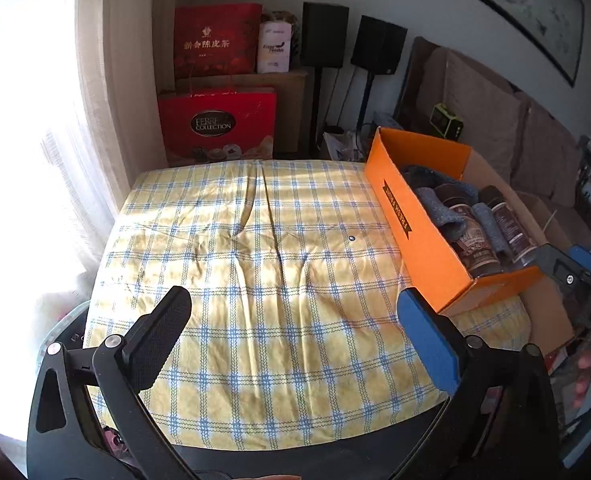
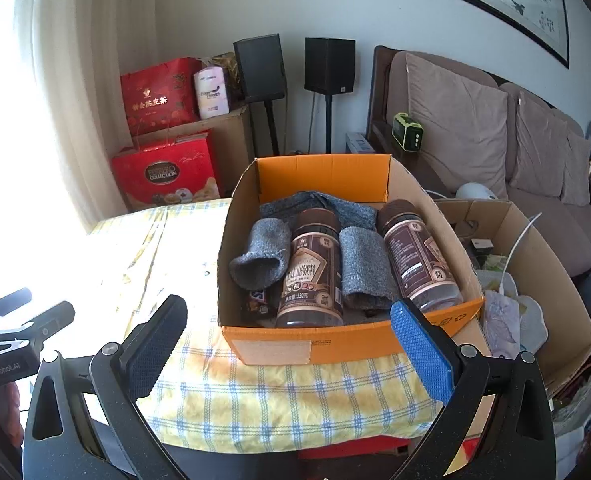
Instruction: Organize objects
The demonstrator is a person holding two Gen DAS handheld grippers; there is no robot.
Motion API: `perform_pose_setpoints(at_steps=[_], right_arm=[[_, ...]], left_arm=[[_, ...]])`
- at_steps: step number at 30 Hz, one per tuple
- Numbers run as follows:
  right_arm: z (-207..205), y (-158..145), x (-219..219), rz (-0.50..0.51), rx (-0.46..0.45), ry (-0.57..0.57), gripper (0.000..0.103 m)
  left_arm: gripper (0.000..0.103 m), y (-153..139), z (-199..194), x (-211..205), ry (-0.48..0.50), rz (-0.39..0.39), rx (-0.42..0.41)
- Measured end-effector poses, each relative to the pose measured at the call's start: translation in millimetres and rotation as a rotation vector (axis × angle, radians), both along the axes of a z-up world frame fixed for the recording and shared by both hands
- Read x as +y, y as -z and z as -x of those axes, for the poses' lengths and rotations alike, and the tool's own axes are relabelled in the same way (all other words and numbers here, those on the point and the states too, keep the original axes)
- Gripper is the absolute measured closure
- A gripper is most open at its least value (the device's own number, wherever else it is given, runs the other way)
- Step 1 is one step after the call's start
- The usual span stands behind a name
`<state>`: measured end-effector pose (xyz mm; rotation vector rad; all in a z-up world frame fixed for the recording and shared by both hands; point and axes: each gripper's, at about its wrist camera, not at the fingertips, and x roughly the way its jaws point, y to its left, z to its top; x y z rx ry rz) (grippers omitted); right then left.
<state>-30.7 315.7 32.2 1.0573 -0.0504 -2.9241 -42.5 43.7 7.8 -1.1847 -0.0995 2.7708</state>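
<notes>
An orange cardboard box (image 2: 335, 342) stands on the yellow checked tablecloth (image 2: 279, 396). Inside lie two brown jars (image 2: 311, 276) (image 2: 419, 256), two grey rolled socks (image 2: 261, 258) (image 2: 365, 268), a grey cloth at the back and a snack bar (image 2: 257, 300). My right gripper (image 2: 291, 344) is open and empty, just in front of the box. My left gripper (image 1: 295, 340) is open and empty above the bare cloth (image 1: 255, 260), left of the box (image 1: 415, 236). The right gripper's tip shows at the left view's right edge (image 1: 571, 276).
Red gift boxes (image 1: 219, 124) and two black speakers on stands (image 1: 323, 36) stand behind the table. A sofa (image 2: 515, 152) runs along the right. A second open carton with clutter (image 2: 535, 280) sits right of the orange box. A bright window is at left.
</notes>
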Motion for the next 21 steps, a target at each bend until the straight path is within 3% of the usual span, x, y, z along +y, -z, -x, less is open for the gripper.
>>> perform_pose_setpoints(at_steps=[16, 21], right_arm=[[-45.1, 12.6, 1.2, -0.006, -0.017, 0.013, 0.0], [-56.1, 14.3, 0.5, -0.011, -0.017, 0.016, 0.0]], left_arm=[[0.0, 5.1, -40.9, -37.0, -0.045, -0.065, -0.021], [0.0, 4.1, -52.0, -34.2, -0.047, -0.035, -0.012]])
